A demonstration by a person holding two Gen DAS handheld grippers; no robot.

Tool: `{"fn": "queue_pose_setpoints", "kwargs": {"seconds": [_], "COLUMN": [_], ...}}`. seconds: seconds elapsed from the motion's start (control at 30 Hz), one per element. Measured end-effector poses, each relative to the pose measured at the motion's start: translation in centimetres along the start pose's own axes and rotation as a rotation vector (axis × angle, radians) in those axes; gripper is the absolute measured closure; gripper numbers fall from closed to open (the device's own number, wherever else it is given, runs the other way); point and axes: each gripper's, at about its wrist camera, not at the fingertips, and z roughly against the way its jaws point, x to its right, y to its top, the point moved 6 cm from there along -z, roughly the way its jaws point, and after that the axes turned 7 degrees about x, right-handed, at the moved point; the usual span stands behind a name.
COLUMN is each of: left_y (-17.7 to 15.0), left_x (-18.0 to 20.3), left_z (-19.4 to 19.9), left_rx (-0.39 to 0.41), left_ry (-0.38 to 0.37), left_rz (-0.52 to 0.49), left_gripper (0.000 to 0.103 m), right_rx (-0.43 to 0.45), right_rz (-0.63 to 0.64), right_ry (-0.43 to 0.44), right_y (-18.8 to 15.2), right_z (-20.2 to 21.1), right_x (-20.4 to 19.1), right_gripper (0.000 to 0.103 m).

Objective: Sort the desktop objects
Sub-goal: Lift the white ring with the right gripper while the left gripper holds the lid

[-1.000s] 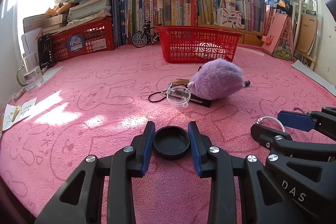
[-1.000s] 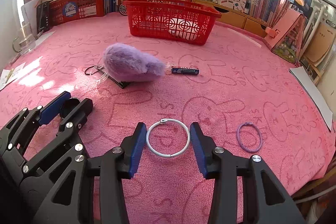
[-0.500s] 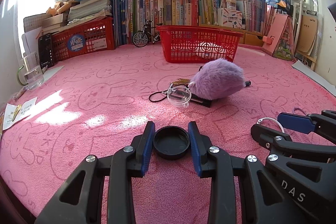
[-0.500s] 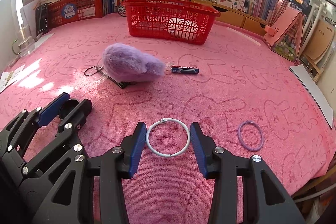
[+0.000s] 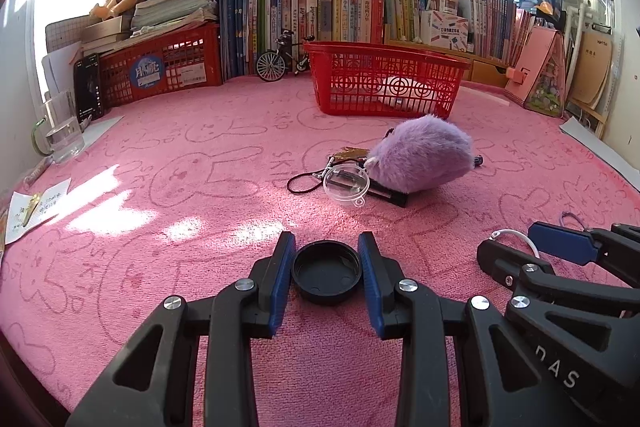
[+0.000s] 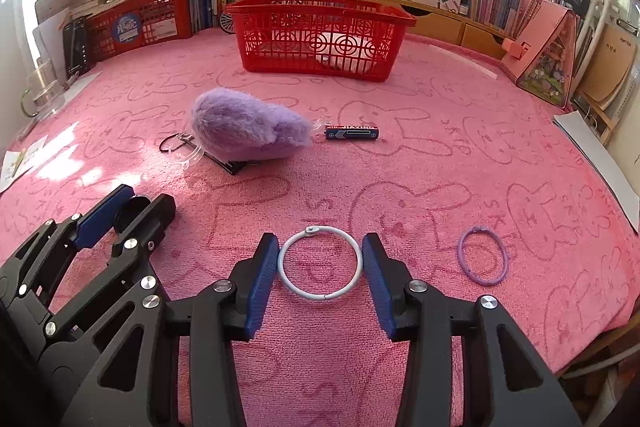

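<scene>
Nothing has moved: left gripper (image 5: 327, 273) clamps black cap (image 5: 326, 277), right gripper (image 6: 320, 264) clamps white ring (image 6: 320, 263), ready for red basket (image 6: 316, 39).

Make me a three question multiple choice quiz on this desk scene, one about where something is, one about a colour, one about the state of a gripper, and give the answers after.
1. Where does the battery lie?
A. inside the red basket
B. on the pink cloth beside the purple plush
C. between the right gripper's fingers

2. What colour is the hair tie to the right of the right gripper?
A. purple
B. green
C. black

3. What is the left gripper doing?
A. standing wide open over bare cloth
B. closed on the black cap
C. holding the white ring

Answers:
1. B, the battery rests on the pink cloth just right of the purple plush, short of the red basket.
2. A, the loop is pale purple.
3. B, both blue pads touch the black cap; the white ring is in the right gripper.
</scene>
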Motion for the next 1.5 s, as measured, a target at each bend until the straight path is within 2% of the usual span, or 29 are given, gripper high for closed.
{"fn": "queue_pose_setpoints", "kwargs": {"seconds": [0.47, 0.87, 1.1, 1.3, 1.5], "left_y": [1.2, 2.2, 2.7, 3.6, 4.2], "left_x": [-0.1, 1.0, 0.8, 1.7, 3.6], "left_z": [0.6, 1.6, 3.1, 4.5, 4.6], "left_rx": [0.000, 0.005, 0.059, 0.113, 0.110], "left_ry": [0.028, 0.067, 0.071, 0.076, 0.053], "left_rz": [0.000, -0.020, 0.004, -0.029, -0.074], "left_gripper": [0.072, 0.072, 0.072, 0.072, 0.072], "right_rx": [0.020, 0.107, 0.179, 0.264, 0.291], "right_rz": [-0.011, -0.081, -0.058, -0.042, -0.070], "right_ry": [0.031, 0.105, 0.156, 0.175, 0.188], "right_y": [0.5, 0.7, 1.2, 1.5, 1.8], "right_z": [0.3, 0.9, 2.1, 3.8, 4.3], "right_x": [-0.3, 1.0, 0.7, 1.2, 2.8], "right_gripper": [0.058, 0.058, 0.058, 0.059, 0.059]}}
